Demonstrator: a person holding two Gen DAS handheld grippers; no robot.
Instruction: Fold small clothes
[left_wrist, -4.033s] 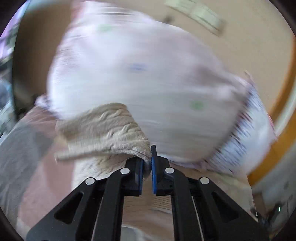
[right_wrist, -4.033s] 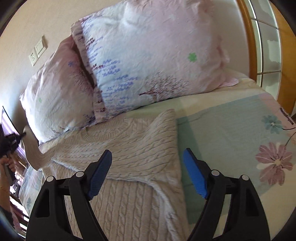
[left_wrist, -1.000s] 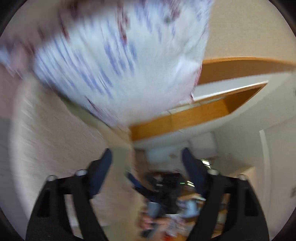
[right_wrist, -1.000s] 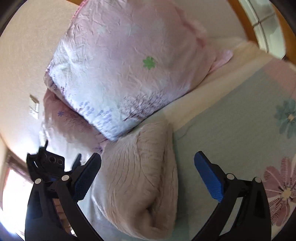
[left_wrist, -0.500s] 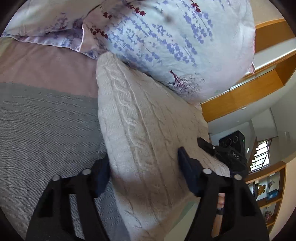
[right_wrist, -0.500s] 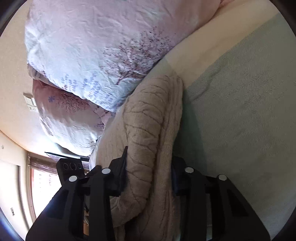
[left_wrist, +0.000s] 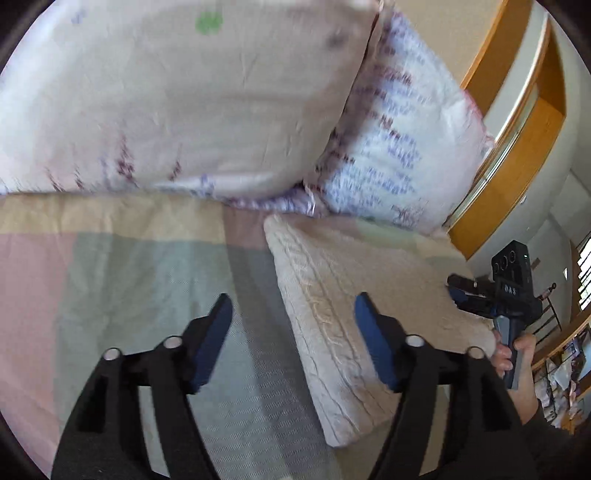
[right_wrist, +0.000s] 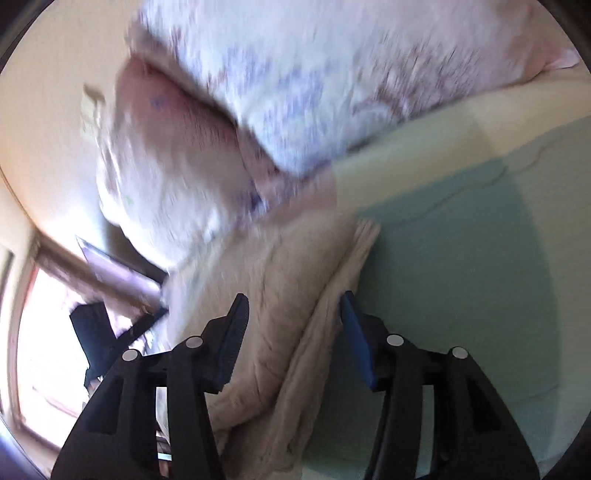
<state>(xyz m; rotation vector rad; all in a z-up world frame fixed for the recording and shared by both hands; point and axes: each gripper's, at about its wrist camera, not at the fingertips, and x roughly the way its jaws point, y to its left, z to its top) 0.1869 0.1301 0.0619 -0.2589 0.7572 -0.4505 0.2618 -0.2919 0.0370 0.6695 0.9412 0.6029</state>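
Lying on the bed (left_wrist: 122, 280), the folded cream cable-knit sweater (left_wrist: 343, 314) forms a thick rectangular bundle with its far end close under two floral pillows. In the left wrist view the pale pink pillow (left_wrist: 177, 99) leans across the top of the frame and the blue-sprigged pillow (left_wrist: 399, 147) stands beside it, near the wooden frame (left_wrist: 517, 155) at the bed's side. The left gripper (left_wrist: 293, 332) has its blue-padded fingers spread wide, empty; one finger is above the striped bedcover, the other over the sweater's near half, and the bundle's long edge runs up between them. Whether either pad touches the knit cannot be told. Beyond the sweater, the right gripper (left_wrist: 480, 291) shows in that same view, held by a hand (left_wrist: 517, 350). From the right wrist view, the right gripper (right_wrist: 293, 328) is likewise parted wide and grips nothing, with the sweater's (right_wrist: 280, 302) rounded fold lying between its fingers and the green bedcover (right_wrist: 461, 258) to one side. That frame is blurred.
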